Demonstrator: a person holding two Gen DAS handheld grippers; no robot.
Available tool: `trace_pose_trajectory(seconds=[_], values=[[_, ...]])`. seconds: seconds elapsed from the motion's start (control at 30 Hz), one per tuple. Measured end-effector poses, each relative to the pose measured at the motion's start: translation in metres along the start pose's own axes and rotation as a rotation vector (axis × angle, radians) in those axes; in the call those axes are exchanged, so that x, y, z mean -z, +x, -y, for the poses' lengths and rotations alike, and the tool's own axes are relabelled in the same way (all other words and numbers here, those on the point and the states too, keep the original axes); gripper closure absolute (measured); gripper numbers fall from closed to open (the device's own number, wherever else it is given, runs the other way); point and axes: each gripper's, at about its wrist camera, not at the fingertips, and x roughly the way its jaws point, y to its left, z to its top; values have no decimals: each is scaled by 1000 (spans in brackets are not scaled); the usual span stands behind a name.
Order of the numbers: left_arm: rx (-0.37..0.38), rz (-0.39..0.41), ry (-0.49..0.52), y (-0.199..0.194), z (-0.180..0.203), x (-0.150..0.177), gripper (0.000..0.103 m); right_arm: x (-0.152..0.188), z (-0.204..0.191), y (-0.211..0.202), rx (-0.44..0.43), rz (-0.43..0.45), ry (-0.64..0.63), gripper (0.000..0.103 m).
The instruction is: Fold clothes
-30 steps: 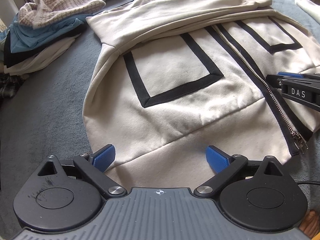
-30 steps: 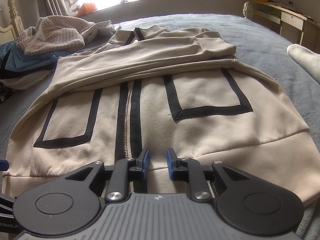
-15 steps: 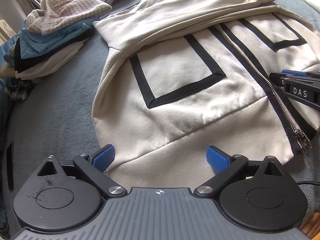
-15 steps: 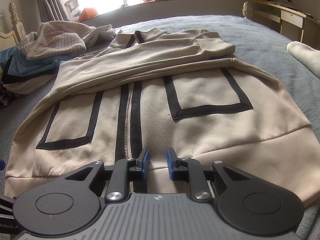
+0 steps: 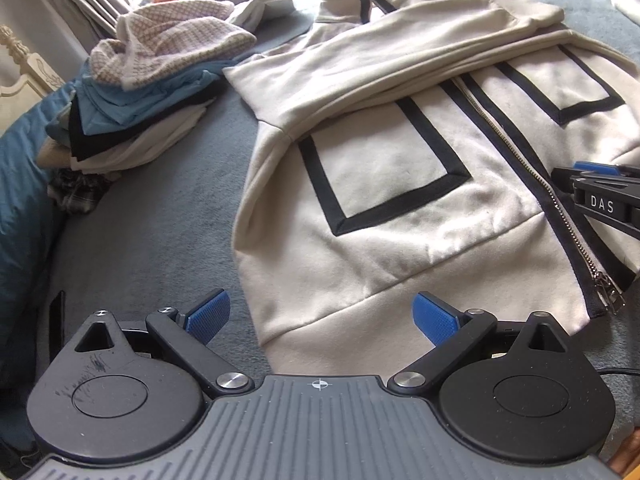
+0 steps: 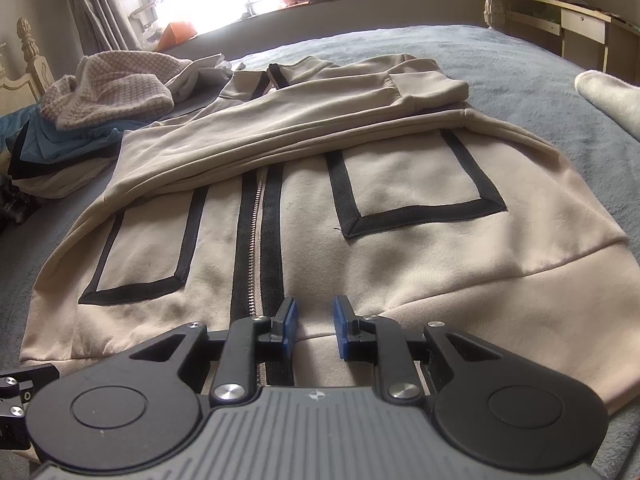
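On the grey bed, the soft, limp beige zip jacket [image 5: 400,208] is best pinched at its thick hem, which the wide-spread left gripper [image 5: 320,316] and the narrowly parted, empty right gripper [image 6: 314,326] both face.

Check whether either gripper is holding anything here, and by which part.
Nothing is held. The left gripper is wide open at the jacket's hem corner; the right gripper is part open over the hem, with no cloth visibly between its fingers.

Bedroom (bed [image 6: 500,64], curtains [image 6: 96,4])
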Motion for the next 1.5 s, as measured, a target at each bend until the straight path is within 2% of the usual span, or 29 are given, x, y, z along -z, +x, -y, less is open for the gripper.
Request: trace_pose_trajectory(seconds=[0.07,0.17,0.23,0.37,0.4,0.47,0.63,0.8,0.97,1.13,1.2,1.27,1.37,1.5], values=[[-5,8,-11,-3,-5,2,4,0,1,0,-6,-1,4,83],[22,-35,-44,-1,-14,3,4,-3,-2,1,-3,-20,-21,82],[22,-36,-46,-3,-20,-1,4,-6,-4,1,1,-35,-41,82],[47,78,-89,-15,-37,-11,3,-20,-6,3,-2,-96,-48,80],[64,94,-112,-15,-41,-13,3,-26,-6,3,-6,-112,-49,80],[117,110,-153,-10,-48,-19,3,-44,-9,0,-18,-107,-93,67],[250,167,-224,5,-65,-34,3,-90,-17,-6,-60,-97,-202,63],[297,214,-263,24,-83,-55,1,-136,-20,13,-79,-111,-263,56],[341,184,-180,45,-96,-95,1,-177,-14,47,-63,-141,-267,56],[292,207,-91,71,-94,-121,1,-196,-13,78,-73,-117,-256,56],[285,220,-76,85,-93,-127,1,-201,-9,90,-40,-111,-254,57],[292,241,-69,101,-93,-130,1,-205,-5,101,-6,-106,-251,59],[284,315,-78,121,-94,-135,2,-212,2,118,45,-98,-248,64],[313,374,-95,139,-103,-151,3,-222,9,140,107,-87,-244,64]])
